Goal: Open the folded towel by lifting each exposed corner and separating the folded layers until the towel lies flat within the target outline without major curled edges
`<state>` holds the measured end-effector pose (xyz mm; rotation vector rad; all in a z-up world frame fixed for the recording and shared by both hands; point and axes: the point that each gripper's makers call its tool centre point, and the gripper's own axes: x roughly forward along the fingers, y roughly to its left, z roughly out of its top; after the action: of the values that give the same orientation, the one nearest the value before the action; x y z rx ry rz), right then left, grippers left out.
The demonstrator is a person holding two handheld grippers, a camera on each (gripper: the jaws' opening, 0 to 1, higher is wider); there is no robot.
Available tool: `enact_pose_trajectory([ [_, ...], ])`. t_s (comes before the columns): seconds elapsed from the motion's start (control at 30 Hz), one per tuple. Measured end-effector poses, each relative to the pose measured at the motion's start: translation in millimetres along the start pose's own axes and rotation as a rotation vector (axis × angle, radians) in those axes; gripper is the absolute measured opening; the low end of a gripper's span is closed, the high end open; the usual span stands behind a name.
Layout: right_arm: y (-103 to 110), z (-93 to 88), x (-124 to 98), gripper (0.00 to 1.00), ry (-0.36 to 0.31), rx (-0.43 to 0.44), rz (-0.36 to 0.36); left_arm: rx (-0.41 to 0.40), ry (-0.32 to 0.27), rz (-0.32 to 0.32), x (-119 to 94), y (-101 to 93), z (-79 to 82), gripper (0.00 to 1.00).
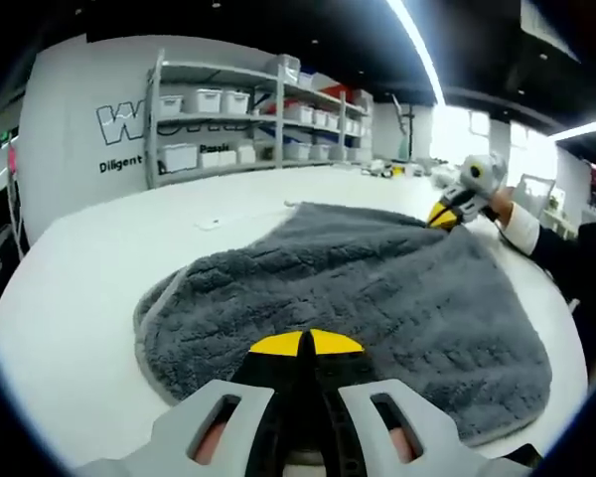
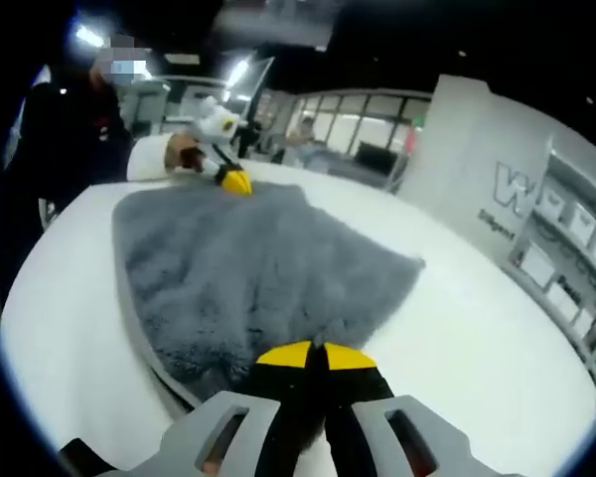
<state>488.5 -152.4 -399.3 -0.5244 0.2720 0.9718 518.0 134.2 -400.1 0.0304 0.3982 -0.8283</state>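
Both grippers, left gripper [image 1: 305, 343] & right gripper [image 2: 314, 354], jaws pinched on towel [image 1: 377, 288] edges. Risk imo: uneven pull = corner slips, curls back on table [image 1: 99, 288].

The towel [image 1: 377, 288] is seen as thick, fluffy matt cloth; the table [image 1: 89, 288] as smooth and faintly glossy.

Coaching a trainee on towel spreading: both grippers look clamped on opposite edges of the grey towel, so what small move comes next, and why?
Probably draw the left gripper and right gripper gently apart. Both are shut on the grey towel, which lies rumpled on the white table, not flat.
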Motion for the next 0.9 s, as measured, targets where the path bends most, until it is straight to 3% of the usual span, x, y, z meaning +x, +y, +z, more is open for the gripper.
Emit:
enact_pose_trajectory([
  [0.23, -5.4, 2.4, 0.9, 0.00, -0.015, -0.002, -0.028, 0.017, -0.005, 0.009, -2.8, -1.4, 2.2, 0.01],
  [0.47, -32.7, 14.1, -12.5, 0.00, -0.097, 0.027, -0.130, 0.034, 0.001, -0.006, -1.2, -6.3, 1.6, 0.01],
  [0.63, -44.6, 13.0, -14.1, 0.01, -0.100, 0.022, -0.192, 0.016, -0.025, -0.063, -2.5, -18.5, 7.6, 0.01],
  [0.77, -41.4, 9.9, -6.1, 0.03, -0.083, 0.016, -0.185, 0.034, -0.010, -0.102, -0.7, -29.1, 4.6, 0.01],
  [0.83, -37.5, 10.5, 0.2, 0.03, -0.081, 0.001, -0.176, 0.035, 0.002, -0.152, 0.3, -38.2, 2.3, 0.01],
  [0.9, -33.0, 15.2, 6.4, 0.03, -0.101, -0.004, -0.166, 0.044, -0.004, -0.175, 1.2, -44.9, 3.7, 0.01],
])
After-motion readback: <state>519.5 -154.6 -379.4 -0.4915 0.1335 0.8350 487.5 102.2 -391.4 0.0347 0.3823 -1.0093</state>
